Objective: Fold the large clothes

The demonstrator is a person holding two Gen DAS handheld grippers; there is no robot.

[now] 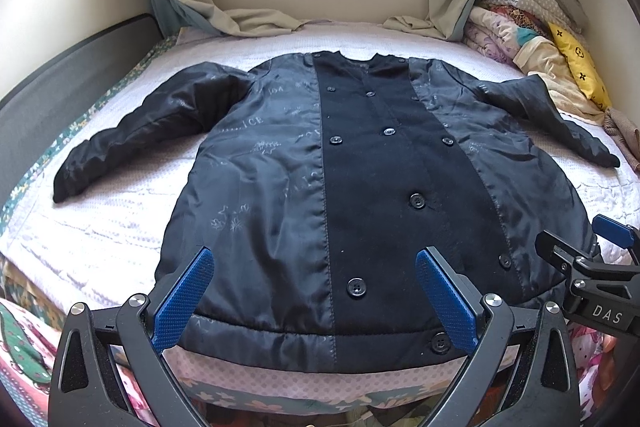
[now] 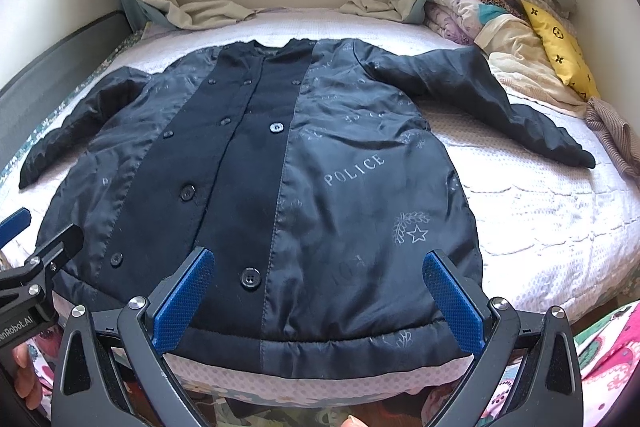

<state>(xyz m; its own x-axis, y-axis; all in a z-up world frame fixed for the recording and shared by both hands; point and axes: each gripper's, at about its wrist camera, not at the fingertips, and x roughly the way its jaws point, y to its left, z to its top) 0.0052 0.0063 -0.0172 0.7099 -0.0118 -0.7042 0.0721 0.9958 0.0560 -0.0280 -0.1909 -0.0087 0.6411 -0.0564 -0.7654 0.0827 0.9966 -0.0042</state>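
A large dark navy coat (image 1: 360,167) lies flat on the bed, lining out, buttoned down a black centre strip, sleeves spread to both sides. It also shows in the right wrist view (image 2: 320,167), with "POLICE" printed on the lining. My left gripper (image 1: 316,259) is open and empty, hovering above the coat's hem left of centre. My right gripper (image 2: 320,259) is open and empty above the hem's right part. The right gripper also shows at the right edge of the left wrist view (image 1: 592,259). The left sleeve (image 1: 132,135) points left, the right sleeve (image 2: 500,107) right.
The bed has a white quilted cover (image 1: 100,235). A pile of folded blankets and a yellow pillow (image 1: 576,63) sit at the far right corner. Curtains (image 1: 240,15) drape onto the bed's far edge below the window. A dark bed rail (image 1: 60,87) runs along the left.
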